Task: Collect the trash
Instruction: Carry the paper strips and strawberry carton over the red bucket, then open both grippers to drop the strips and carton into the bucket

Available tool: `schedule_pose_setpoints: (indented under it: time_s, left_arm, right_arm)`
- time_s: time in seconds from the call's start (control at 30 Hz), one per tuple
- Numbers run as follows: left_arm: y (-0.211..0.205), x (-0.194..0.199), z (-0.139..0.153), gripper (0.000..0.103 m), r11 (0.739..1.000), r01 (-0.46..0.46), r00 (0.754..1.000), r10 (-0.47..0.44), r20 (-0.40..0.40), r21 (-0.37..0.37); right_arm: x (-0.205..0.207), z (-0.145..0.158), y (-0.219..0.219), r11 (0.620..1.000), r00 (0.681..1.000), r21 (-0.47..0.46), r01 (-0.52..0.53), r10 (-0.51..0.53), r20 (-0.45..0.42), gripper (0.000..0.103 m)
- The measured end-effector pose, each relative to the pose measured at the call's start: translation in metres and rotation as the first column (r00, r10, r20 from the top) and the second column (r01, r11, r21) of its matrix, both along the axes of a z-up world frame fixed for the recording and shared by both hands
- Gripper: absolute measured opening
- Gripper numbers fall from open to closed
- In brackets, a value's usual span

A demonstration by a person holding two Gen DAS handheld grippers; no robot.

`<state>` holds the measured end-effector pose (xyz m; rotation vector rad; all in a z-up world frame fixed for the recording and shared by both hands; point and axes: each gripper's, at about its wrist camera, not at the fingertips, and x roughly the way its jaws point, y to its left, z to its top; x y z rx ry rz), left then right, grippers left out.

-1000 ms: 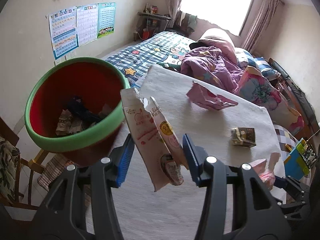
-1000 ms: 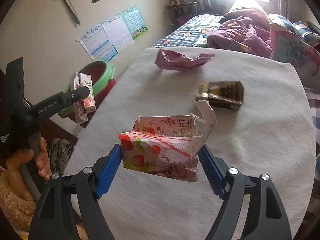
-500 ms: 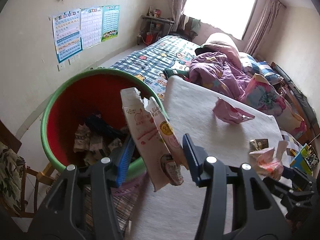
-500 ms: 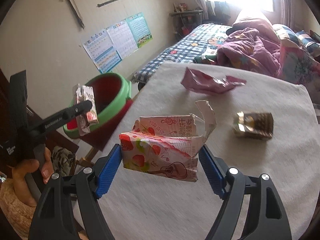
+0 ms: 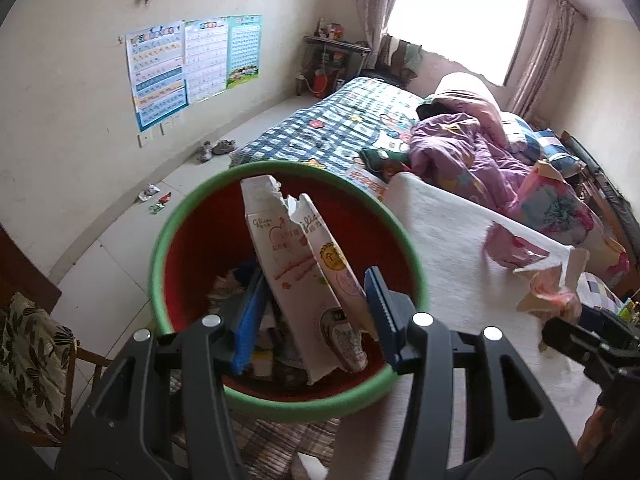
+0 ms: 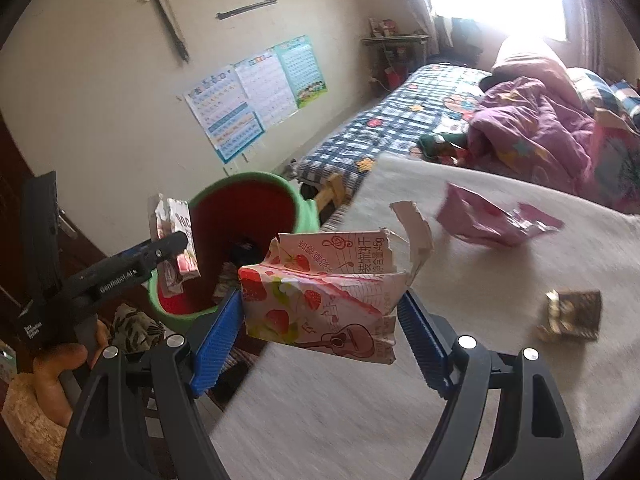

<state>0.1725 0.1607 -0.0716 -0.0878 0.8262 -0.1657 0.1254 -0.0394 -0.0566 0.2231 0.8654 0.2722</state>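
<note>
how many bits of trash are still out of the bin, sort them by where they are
Held in jaws: 2, the torn white box in the left gripper and the strawberry box in the right gripper
Lying on the table: 2, the pink wrapper and the brown carton
Total: 4

Torn white snack box (image 5: pixel 304 280) upright over red green-rimmed bin (image 5: pixel 176 236), crushed strawberry box (image 6: pixel 320 300) beside

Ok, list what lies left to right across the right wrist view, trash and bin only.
Torn white carton in the left tool → red bin with green rim → strawberry-print box in the right tool → pink wrapper → small brown box.
</note>
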Motion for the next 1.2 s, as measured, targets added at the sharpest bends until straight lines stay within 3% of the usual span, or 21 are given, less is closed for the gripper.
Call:
schedule_pose_setpoints:
  time_s: [0.4, 1.1, 1.2]
  left_arm:
    - [0.032, 0.025, -0.017, 0.047, 1.0, -0.026, 0.999, 0.025, -0.047, -0.016]
    - [0.034, 0.042, -0.04, 0.047, 1.0, -0.022, 0.993, 0.02, -0.12, -0.018]
    - [0.034, 0.045, -0.042, 0.051, 1.0, -0.026, 0.99, 0.023, -0.136, -0.018]
  right_arm:
    - [0.042, 0.002, 0.054, 0.994, 0.994, -0.041, -0.1, 0.101, 0.033, 0.076]
    - [0.073, -0.013, 0.076, 0.988, 0.989, -0.036, -0.148, 0.147, -0.007, 0.076]
    - [0.077, -0.015, 0.079, 0.988, 0.988, -0.02, -0.156, 0.156, -0.012, 0.079]
